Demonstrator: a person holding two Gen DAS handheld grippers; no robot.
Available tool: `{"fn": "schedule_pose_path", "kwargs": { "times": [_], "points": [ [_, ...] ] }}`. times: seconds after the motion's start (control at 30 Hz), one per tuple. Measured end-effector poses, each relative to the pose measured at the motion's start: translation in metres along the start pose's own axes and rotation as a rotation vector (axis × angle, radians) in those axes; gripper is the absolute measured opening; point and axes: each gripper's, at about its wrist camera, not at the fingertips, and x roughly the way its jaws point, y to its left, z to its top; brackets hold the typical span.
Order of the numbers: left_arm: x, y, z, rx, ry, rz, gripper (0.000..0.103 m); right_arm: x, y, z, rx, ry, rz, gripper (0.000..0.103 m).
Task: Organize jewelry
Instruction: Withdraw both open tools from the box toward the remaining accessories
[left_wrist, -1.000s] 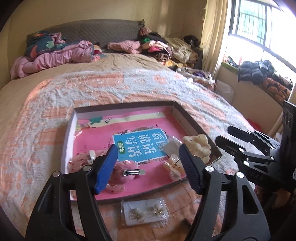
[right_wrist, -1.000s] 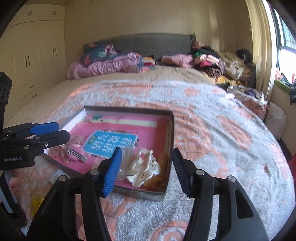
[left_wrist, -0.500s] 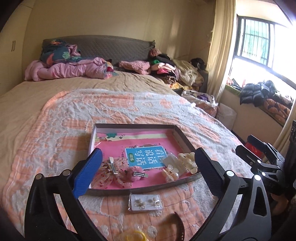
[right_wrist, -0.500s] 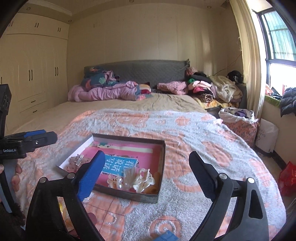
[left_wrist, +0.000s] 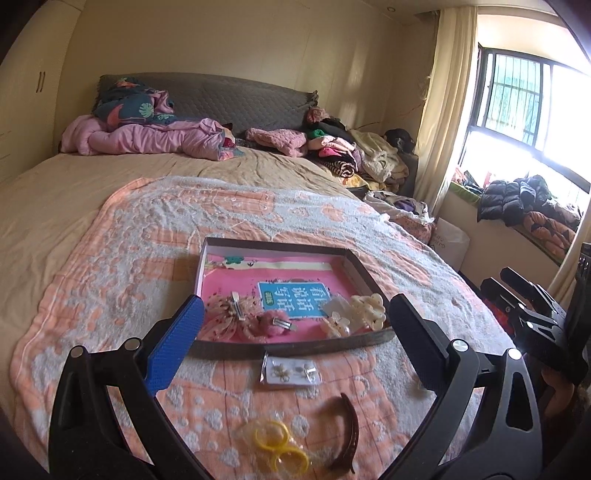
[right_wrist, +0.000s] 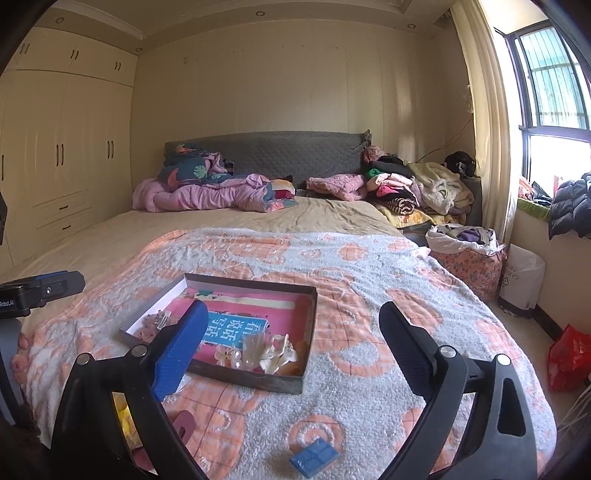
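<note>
A shallow box (left_wrist: 280, 347) with a pink lining lies on the bed; in the right wrist view its wall (right_wrist: 258, 380) faces me. It holds pink fabric clips (left_wrist: 255, 321) and white claw clips (left_wrist: 365, 310). In front of the box lie an earring card (left_wrist: 291, 371), a brown hair clip (left_wrist: 347, 435) and bagged yellow rings (left_wrist: 280, 446). My left gripper (left_wrist: 295, 347) is open and empty, above and short of the box. My right gripper (right_wrist: 291, 354) is open and empty, held back from the box. A blue piece (right_wrist: 314, 456) lies near it.
The bed carries a peach and grey blanket (right_wrist: 369, 280). Piled quilts and clothes (right_wrist: 406, 184) lie by the headboard. A wardrobe (right_wrist: 55, 166) stands left. A window sill with coats (left_wrist: 524, 206) and bags on the floor (right_wrist: 521, 280) are on the right.
Both grippers have pulled back and up from the box and opened wider. The box now looks smaller, and the items in front of it have come into view.
</note>
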Motion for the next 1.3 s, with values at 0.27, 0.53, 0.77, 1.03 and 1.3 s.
{"fn": "schedule_pose_path", "kwargs": {
  "times": [0.27, 0.53, 0.77, 1.03, 1.3],
  "points": [
    [-0.01, 0.006, -0.015, -0.016, 0.012, 0.01, 0.091, -0.011, 0.008, -0.011, -0.007, 0.015, 0.01, 0.091],
    [-0.017, 0.005, -0.032, -0.004, 0.031, 0.022, 0.092, -0.02, 0.015, -0.026, -0.023, 0.045, 0.024, 0.091],
    [-0.02, 0.003, -0.048, 0.013, 0.054, 0.037, 0.091, -0.027, 0.016, -0.039, -0.037, 0.068, 0.027, 0.091],
    [-0.028, -0.003, -0.072, 0.025, 0.055, 0.044, 0.092, -0.034, 0.019, -0.052, -0.045, 0.068, 0.022, 0.091],
    [-0.027, -0.004, -0.087, 0.028, 0.067, 0.056, 0.091, -0.034, 0.021, -0.068, -0.044, 0.099, 0.019, 0.093]
  ]
}}
